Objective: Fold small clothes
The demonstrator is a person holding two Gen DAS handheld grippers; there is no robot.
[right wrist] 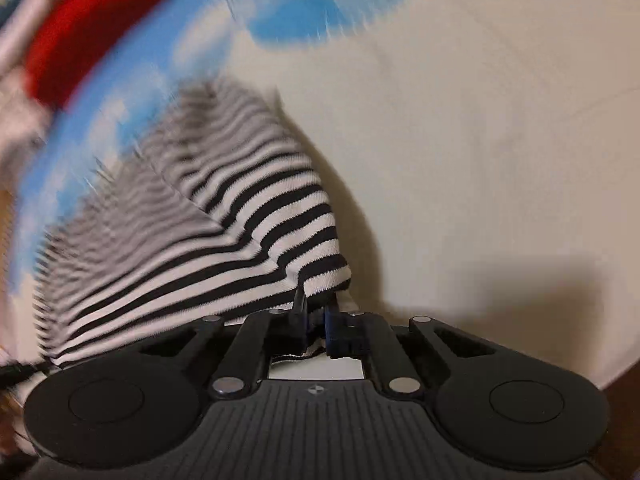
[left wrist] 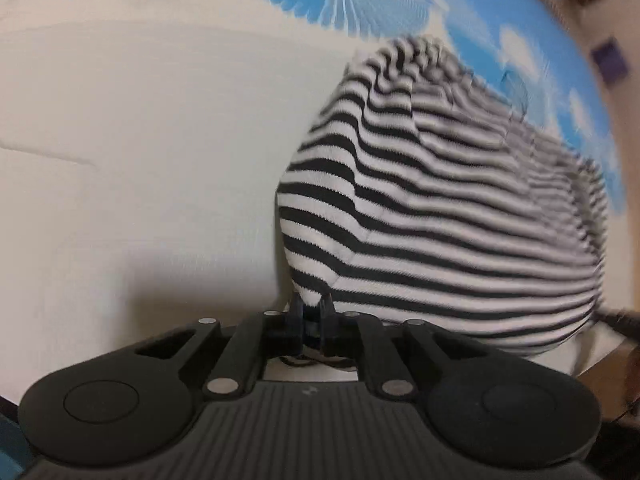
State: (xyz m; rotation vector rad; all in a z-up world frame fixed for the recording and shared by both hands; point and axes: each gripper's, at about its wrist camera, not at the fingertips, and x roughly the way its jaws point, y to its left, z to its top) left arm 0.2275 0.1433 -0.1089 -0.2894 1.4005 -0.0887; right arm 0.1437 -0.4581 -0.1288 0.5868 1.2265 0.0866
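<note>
A black-and-white striped garment (left wrist: 440,208) lies on a cream cloth with blue flower prints (left wrist: 140,160). My left gripper (left wrist: 312,304) is shut on the garment's near left corner, and the fabric stretches away to the right. In the right wrist view the same striped garment (right wrist: 240,240) runs to the left, and my right gripper (right wrist: 318,302) is shut on its near right corner. Both views are blurred by motion at the far side of the garment.
The cream cloth (right wrist: 480,160) covers the surface around the garment. A blurred red object (right wrist: 92,28) sits at the far left of the right wrist view. A small purple object (left wrist: 610,60) and dark items show at the top right of the left wrist view.
</note>
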